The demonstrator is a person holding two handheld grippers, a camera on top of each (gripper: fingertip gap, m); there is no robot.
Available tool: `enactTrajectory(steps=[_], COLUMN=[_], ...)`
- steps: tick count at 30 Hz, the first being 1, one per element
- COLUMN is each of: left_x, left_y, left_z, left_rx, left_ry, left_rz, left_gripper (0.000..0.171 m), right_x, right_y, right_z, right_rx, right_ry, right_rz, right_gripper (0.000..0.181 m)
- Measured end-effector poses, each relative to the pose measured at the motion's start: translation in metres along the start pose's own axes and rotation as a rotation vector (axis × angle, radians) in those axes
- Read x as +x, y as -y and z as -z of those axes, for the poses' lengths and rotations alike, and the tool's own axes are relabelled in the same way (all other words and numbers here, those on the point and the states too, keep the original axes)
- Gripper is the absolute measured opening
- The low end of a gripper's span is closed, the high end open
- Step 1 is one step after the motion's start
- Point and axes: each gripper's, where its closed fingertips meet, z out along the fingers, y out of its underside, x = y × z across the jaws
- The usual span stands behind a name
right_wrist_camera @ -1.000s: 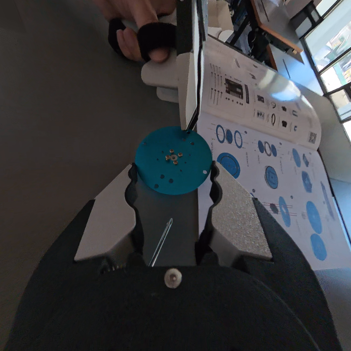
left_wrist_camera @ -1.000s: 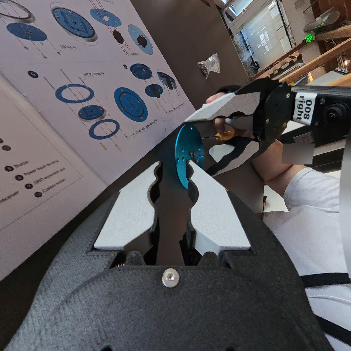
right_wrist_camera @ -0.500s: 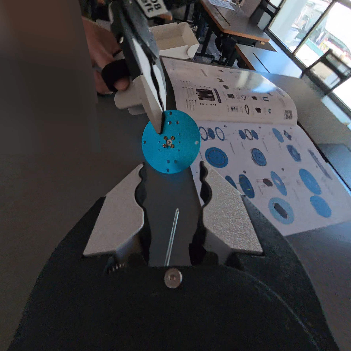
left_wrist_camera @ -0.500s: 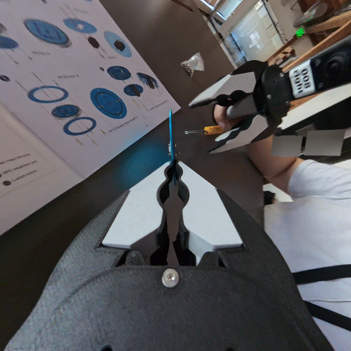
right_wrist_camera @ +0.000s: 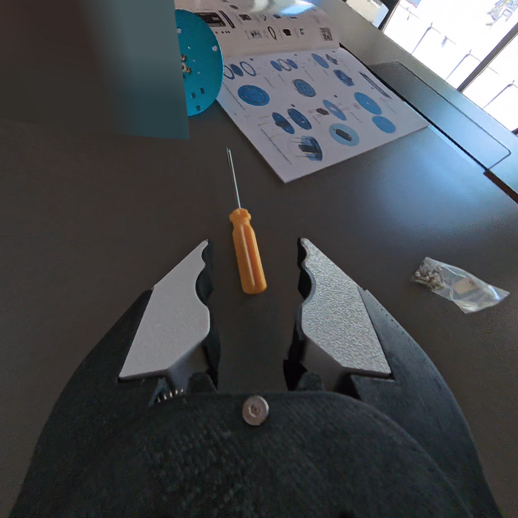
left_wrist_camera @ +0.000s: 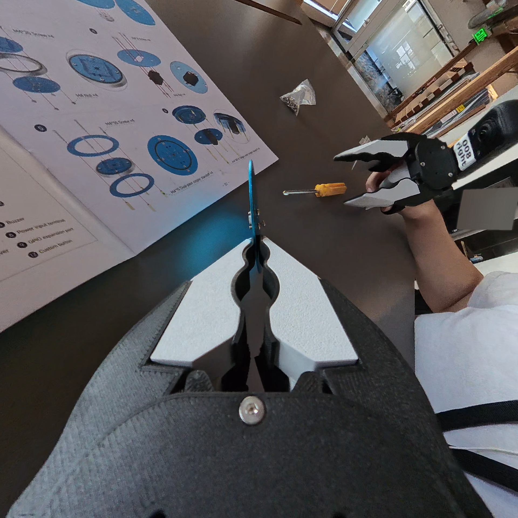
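- The left gripper (left_wrist_camera: 255, 241) is clenched on the lower edge of a thin blue disc (left_wrist_camera: 253, 201), which stands upright and edge-on between its fingertips, above the dark table (left_wrist_camera: 322, 252).
- In the right wrist view the same blue disc (right_wrist_camera: 200, 66) shows its face, with small holes and brass-coloured fittings near the centre; a flat patch covers its left part.
- The right gripper (right_wrist_camera: 253, 241) is spread wide and holds nothing; it hovers just behind the handle end of an orange-handled screwdriver (right_wrist_camera: 246, 249).
- That screwdriver (left_wrist_camera: 322, 190) lies flat on the table between the two grippers, its metal shaft pointing toward the disc and touching neither gripper.
- From the left wrist view the right gripper (left_wrist_camera: 346, 180) is seen with jaws apart, a hand (left_wrist_camera: 375, 182) behind it.
- An open instruction booklet (left_wrist_camera: 112, 126) with blue diagrams lies beyond the disc.
- A small clear bag of screws (right_wrist_camera: 454, 283) rests on the table to the right of the right gripper, well apart from the screwdriver.
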Motion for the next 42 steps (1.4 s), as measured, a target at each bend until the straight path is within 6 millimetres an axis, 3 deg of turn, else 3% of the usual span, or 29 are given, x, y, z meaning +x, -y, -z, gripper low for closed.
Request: enactTrajectory(steps=[3, 8, 10, 12, 17, 23, 31, 34, 38, 42], left_x=[-0.001, -0.004, -0.004, -0.005, -0.006, -0.020, -0.029, -0.032, -0.032, -0.032], left_y=[0.001, 0.003, 0.004, 0.004, 0.007, 0.015, 0.017, 0.018, 0.018, 0.018], left_z=[0.002, 0.004, 0.004, 0.003, 0.003, 0.014, 0.026, 0.027, 0.027, 0.028], left_rx=[-0.003, 0.009, 0.010, 0.011, 0.021, 0.048, 0.048, 0.048, 0.045, 0.043], left_ry=[0.006, 0.026, 0.030, 0.035, 0.063, 0.209, 0.336, 0.347, 0.355, 0.358], left_rz=[-0.027, -0.053, -0.061, -0.072, -0.118, -0.188, -0.211, -0.207, -0.197, -0.176], left_gripper=[0.000, 0.000, 0.000, 0.000, 0.000, 0.000, 0.000, 0.000, 0.000, 0.000], right_x=[0.005, -0.011, -0.013, -0.010, -0.013, -0.019, -0.057, -0.055, -0.048, -0.040], right_y=[-0.005, -0.026, -0.020, -0.019, -0.011, 0.046, 0.065, 0.066, 0.080, 0.080], right_z=[0.009, -0.004, -0.007, -0.007, -0.016, -0.030, -0.054, -0.067, -0.068, -0.071], right_rx=[0.016, -0.151, -0.132, -0.128, -0.124, 0.130, 0.152, 0.097, 0.145, 0.132], right_ry=[0.054, 0.210, 0.241, 0.265, 0.285, 0.048, -0.143, -0.213, -0.272, -0.310], right_rz=[-0.043, -0.078, -0.105, -0.172, -0.187, -0.036, 0.534, 0.637, 0.666, 0.709], right_gripper=[0.080, 0.076, 0.058, 0.018, 0.017, 0.017, 0.017, 0.017, 0.017, 0.017])
